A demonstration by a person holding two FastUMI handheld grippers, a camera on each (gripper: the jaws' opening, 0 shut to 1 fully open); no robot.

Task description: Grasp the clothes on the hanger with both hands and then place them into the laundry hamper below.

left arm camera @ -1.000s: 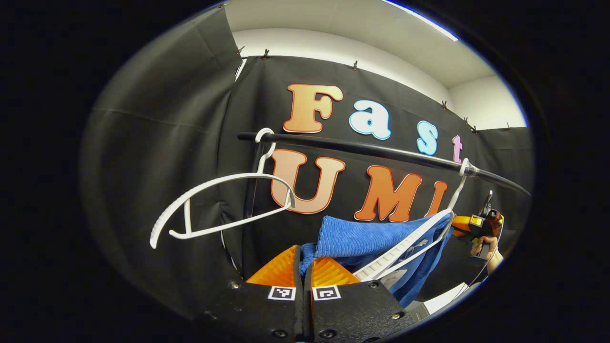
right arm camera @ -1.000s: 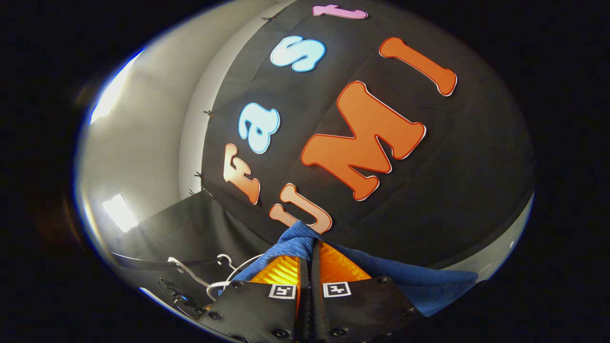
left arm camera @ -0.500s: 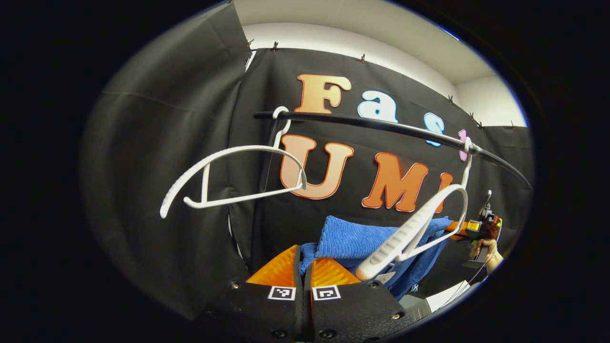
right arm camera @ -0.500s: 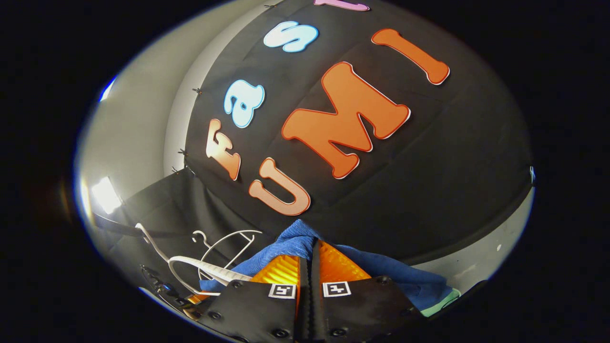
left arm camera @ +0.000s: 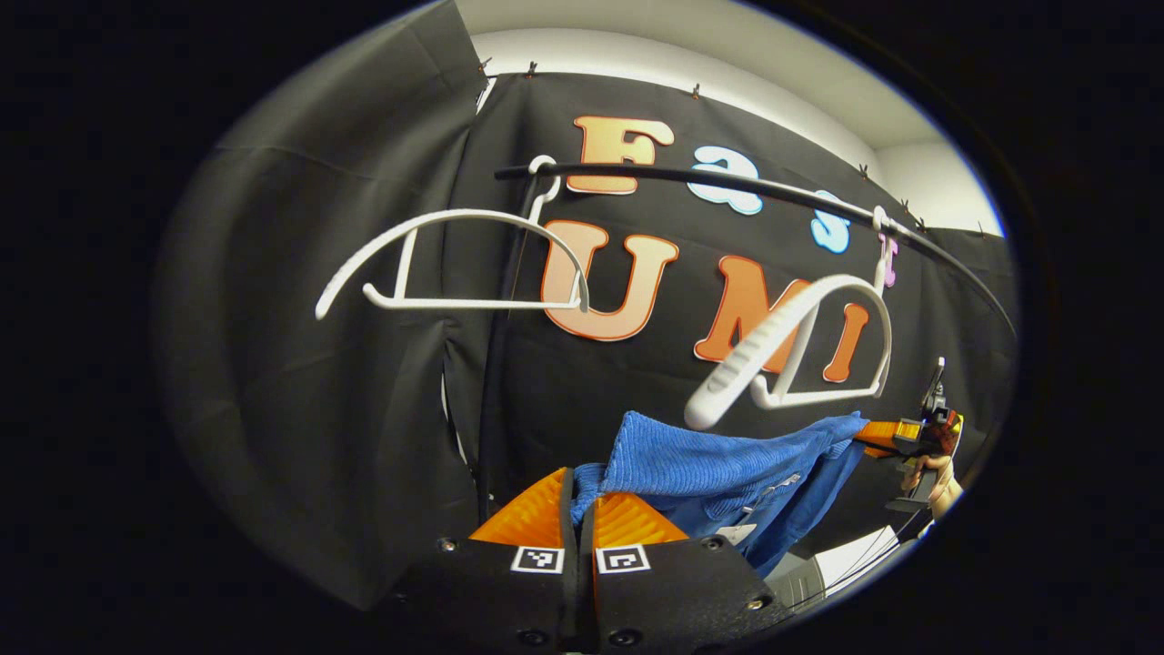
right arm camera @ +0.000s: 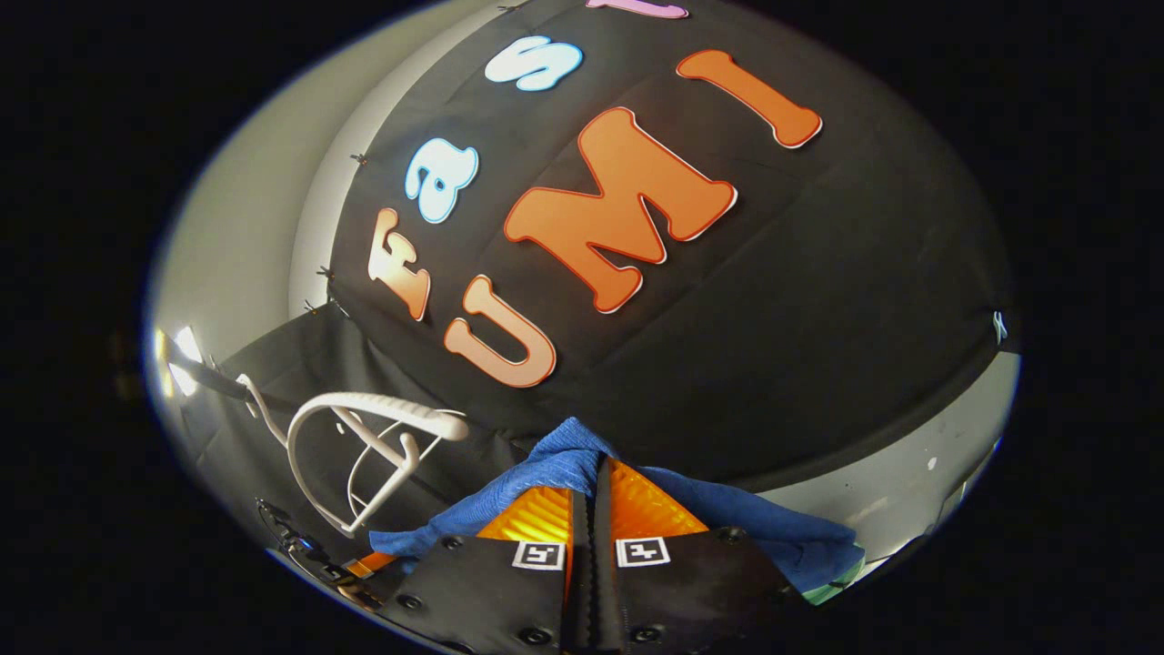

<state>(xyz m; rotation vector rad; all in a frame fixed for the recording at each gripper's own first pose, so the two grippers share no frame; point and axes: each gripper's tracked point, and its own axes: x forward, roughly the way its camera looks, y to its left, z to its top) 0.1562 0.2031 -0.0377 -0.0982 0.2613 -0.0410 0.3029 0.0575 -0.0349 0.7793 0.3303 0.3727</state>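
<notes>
Blue ribbed knit garment [left arm camera: 718, 464] off white plastic hanger [left arm camera: 800, 350], slung between my left hand-held gripper [left arm camera: 578, 509] and right hand-held gripper [right arm camera: 596, 496], both pinching edges. Soft, light, droopy; I judge shoulder-edge holds best.

A bare white hanger [left arm camera: 800, 350] hangs just above the blue garment [left arm camera: 727, 468], touching nothing.

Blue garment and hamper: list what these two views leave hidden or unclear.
- Laundry hamper: lies below both cameras' aim, so its place cannot be told.
- Blue garment: left gripper view hides its lower part behind the left gripper; right gripper view hides its middle behind the right gripper.
- Garment tag: too small to make out.
- Far gripper's jaws, left gripper view: small at the edge, partly covered by cloth.
</notes>
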